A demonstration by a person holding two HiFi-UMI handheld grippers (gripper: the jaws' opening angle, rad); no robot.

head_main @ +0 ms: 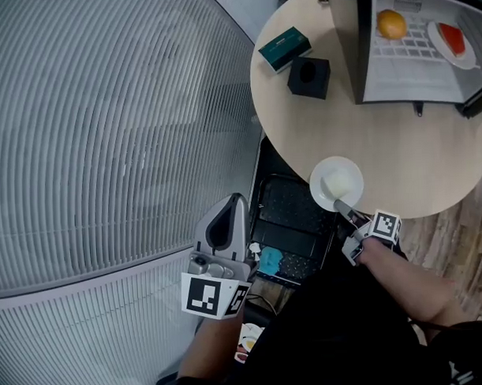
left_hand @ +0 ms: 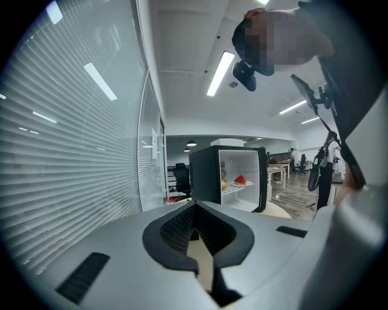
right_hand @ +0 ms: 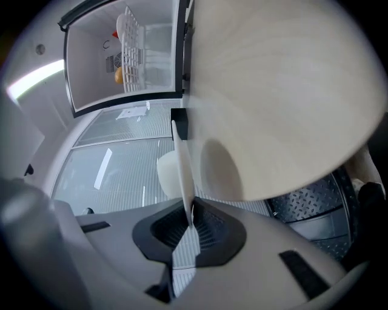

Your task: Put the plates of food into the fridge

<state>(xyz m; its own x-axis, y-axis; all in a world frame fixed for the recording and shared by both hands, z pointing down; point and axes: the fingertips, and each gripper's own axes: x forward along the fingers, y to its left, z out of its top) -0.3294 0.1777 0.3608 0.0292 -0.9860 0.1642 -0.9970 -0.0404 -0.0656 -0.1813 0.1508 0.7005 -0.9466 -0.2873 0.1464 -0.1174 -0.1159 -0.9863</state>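
Head view shows your right gripper [head_main: 346, 210] reaching to the near edge of the round table [head_main: 365, 128], where its jaws are clamped on the rim of a white plate [head_main: 337, 180]. The plate sits at the table's edge with something pale on it, too washed out to identify. Your right gripper view confirms the hold: the plate's thin rim [right_hand: 182, 169] runs edge-on straight into the closed pads of the gripper [right_hand: 188, 221], with the table's underside filling the upper right. The fridge [head_main: 426, 71] stands open at the far side of the table, well apart from the plate you hold. On its wire shelf there is already an orange [head_main: 391, 24] and a second plate with red food [head_main: 449, 42]. A green box [head_main: 284, 49] and a black box [head_main: 309, 76] lie side by side on the table left of the fridge. Your left gripper [head_main: 226, 216] hangs low off the table beside the ribbed glass wall. Its own view shows its jaws [left_hand: 195, 230] together with nothing between them, pointing toward the open fridge [left_hand: 227, 175] in the distance.
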